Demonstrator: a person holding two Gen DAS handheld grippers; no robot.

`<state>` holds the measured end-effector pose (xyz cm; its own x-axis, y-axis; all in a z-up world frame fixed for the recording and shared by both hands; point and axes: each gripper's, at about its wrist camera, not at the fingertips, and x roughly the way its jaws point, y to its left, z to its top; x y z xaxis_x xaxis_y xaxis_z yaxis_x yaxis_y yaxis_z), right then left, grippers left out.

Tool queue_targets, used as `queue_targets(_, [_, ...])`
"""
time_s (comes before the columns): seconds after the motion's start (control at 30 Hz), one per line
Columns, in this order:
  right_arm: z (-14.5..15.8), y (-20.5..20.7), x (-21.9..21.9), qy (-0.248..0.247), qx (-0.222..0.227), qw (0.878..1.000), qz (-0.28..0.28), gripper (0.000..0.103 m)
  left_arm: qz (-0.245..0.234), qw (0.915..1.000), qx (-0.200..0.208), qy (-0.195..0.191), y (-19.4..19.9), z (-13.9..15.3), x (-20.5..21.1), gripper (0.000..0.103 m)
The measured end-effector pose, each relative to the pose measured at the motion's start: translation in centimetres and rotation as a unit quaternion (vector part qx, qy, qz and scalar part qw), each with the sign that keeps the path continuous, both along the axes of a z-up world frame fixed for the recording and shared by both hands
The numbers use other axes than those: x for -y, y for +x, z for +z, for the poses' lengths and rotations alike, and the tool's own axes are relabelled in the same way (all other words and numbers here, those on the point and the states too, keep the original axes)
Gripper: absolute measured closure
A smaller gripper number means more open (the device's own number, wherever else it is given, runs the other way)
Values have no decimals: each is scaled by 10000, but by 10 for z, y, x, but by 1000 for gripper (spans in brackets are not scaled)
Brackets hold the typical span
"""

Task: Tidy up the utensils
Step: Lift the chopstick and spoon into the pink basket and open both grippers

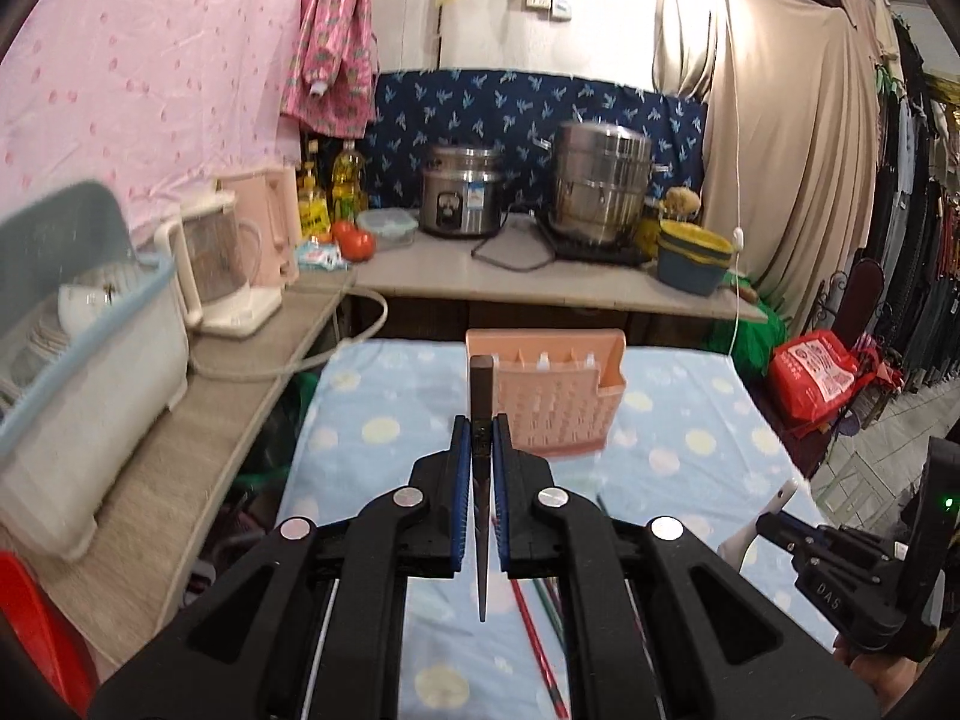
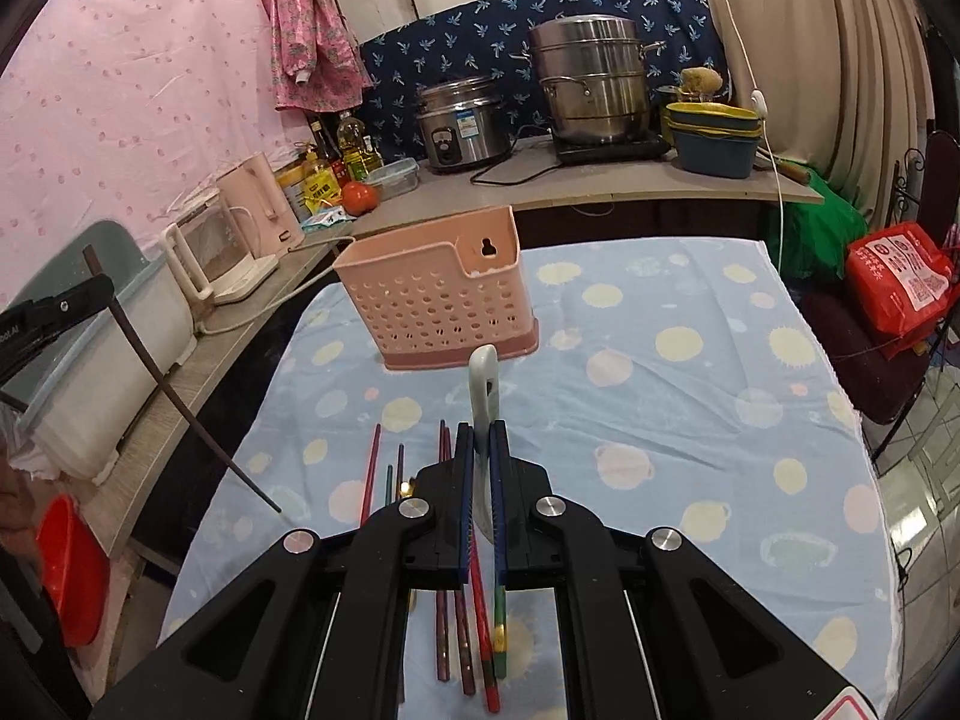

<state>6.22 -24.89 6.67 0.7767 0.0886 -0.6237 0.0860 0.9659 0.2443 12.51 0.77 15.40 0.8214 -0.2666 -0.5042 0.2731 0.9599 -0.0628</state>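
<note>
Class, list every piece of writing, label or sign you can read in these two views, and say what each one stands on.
"DAS": on the right gripper, seen from the left wrist view.
Red bag: white print, too blurred to read.
Rice cooker: blue and white sticker, too small to read.
Yellow-labelled bottle: print unreadable.
Left gripper: lettering cut off at the picture's edge, unreadable.

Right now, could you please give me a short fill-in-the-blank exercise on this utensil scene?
1. The left gripper is shut on a dark ____.
2. The right gripper is shut on a pale ____.
3. The caddy is ____ in colour.
4. More chopsticks lie on the ____ cloth.

Missing words: chopstick; spoon; pink; blue
</note>
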Motion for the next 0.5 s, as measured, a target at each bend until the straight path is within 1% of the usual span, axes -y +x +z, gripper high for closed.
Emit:
queue_targets(0.13, [20, 37, 10, 169, 135, 9997, 86, 98, 12, 9994, 353, -1, 31, 36, 10, 96])
queue_targets(0.27, [39, 88, 21, 535, 260, 9980, 198, 98, 58, 9977, 660, -105, 70, 71, 21, 96])
queue_targets(0.37, [50, 128, 26, 718, 386, 9964, 224, 98, 98, 9970, 727, -255, 106, 85, 33, 96])
queue_targets(0.43, [54, 150, 29, 818, 455, 9953, 232, 98, 73, 9969, 696, -366, 128, 89, 39, 96])
queue_targets(0.5, [56, 171, 30, 903, 538, 9941, 251, 98, 88, 9967, 701, -396, 150, 90, 45, 96])
